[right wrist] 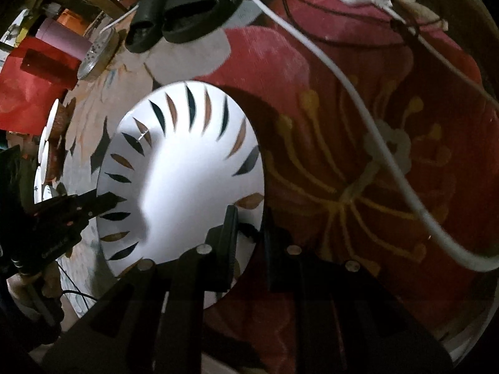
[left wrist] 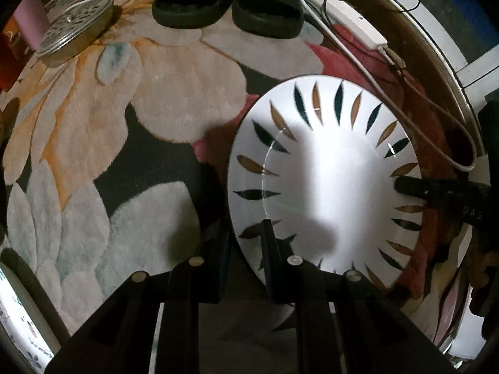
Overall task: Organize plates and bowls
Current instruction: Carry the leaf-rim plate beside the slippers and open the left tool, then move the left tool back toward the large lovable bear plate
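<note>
A white plate (left wrist: 330, 168) ringed with dark and tan leaf-shaped marks is clamped at opposite rims by left gripper (left wrist: 246, 243) and right gripper (right wrist: 249, 227) fingers.

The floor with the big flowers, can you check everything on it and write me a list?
Surface: flowered rug, no table seen.
Job's things: one white plate with leaf marks, held tilted above the rug.
Clutter: black slippers, metal tin, pink cylinder.
Grippers: left gripper straddles the plate's near rim; right gripper straddles the opposite rim.
Cables: white cable and white power strip on the rug.
Surroundings: more white dishes at the left edge; dim room.
</note>
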A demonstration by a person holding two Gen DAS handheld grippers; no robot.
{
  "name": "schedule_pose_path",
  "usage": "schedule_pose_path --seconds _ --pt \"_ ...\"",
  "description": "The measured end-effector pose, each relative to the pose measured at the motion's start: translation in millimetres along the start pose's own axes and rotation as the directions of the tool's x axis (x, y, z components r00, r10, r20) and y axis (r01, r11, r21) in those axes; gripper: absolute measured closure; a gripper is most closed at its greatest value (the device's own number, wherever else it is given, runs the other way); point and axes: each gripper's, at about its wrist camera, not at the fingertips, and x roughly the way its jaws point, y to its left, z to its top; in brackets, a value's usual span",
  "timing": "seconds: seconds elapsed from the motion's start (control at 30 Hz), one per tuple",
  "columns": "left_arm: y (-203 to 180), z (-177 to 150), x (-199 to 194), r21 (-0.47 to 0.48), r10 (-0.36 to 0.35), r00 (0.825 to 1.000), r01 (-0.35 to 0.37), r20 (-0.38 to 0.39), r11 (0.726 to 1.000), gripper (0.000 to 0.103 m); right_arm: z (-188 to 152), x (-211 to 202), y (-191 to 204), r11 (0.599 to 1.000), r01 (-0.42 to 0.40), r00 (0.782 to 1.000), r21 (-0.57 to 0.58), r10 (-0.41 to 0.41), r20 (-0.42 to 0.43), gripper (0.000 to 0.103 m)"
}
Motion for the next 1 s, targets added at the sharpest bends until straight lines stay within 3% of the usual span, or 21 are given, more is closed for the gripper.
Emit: schedule_pose_path --seconds 0.17,0.23,0.27,0.3,0.33,0.37,0.43,0.53,0.73,1.0 --pt "0 4 -10 -0.012 -0.005 1.000 0.005 0.012 1.000 0.085 -5 -2 -5 0.999 0.024 1.000 0.027 -0.024 -0.007 0.085" --pt "4 5 -16 -0.027 -0.010 1.000 0.011 0.022 1.000 0.079 -4 -12 -4 0.998 0.047 0.999 0.029 -0.048 0.017 0.083" --pt "7 4 -21 -0.037 -0.013 1.000 0.014 0.026 0.999 0.066 -3 -17 -2 0.998 0.066 0.997 0.024 -0.067 0.032 0.079" --pt "11 2 -26 -0.047 -0.013 0.999 0.015 0.031 0.999 0.054 -4 -22 0 0.997 0.080 0.996 0.019 -0.081 0.048 0.065" --pt "14 0 -33 -0.062 -0.016 0.999 0.018 0.043 0.998 0.030 -4 -28 4 0.996 0.093 0.993 0.011 -0.094 0.073 0.046" --pt "17 -1 -39 -0.077 -0.020 0.998 0.025 0.059 0.997 0.016 -3 -33 8 0.995 0.100 0.990 0.003 -0.099 0.097 0.037" --pt "24 -4 -50 -0.096 -0.008 0.997 0.016 0.080 0.995 0.003 -1 -44 20 0.994 0.107 0.984 -0.021 -0.103 0.149 0.017" --pt "37 -7 -62 -0.137 0.043 0.996 -0.031 0.083 0.990 0.001 6 -44 39 0.994 0.093 0.985 -0.051 -0.084 0.153 0.003" --pt "69 -17 -77 -0.212 0.105 0.992 -0.089 0.069 0.973 0.000 10 -28 70 0.999 0.023 0.997 -0.042 -0.020 0.078 0.000" --pt "103 -31 -92 -0.259 0.148 0.987 -0.128 0.058 0.957 0.000 10 -17 116 0.993 -0.011 0.999 -0.119 0.015 0.033 0.000"
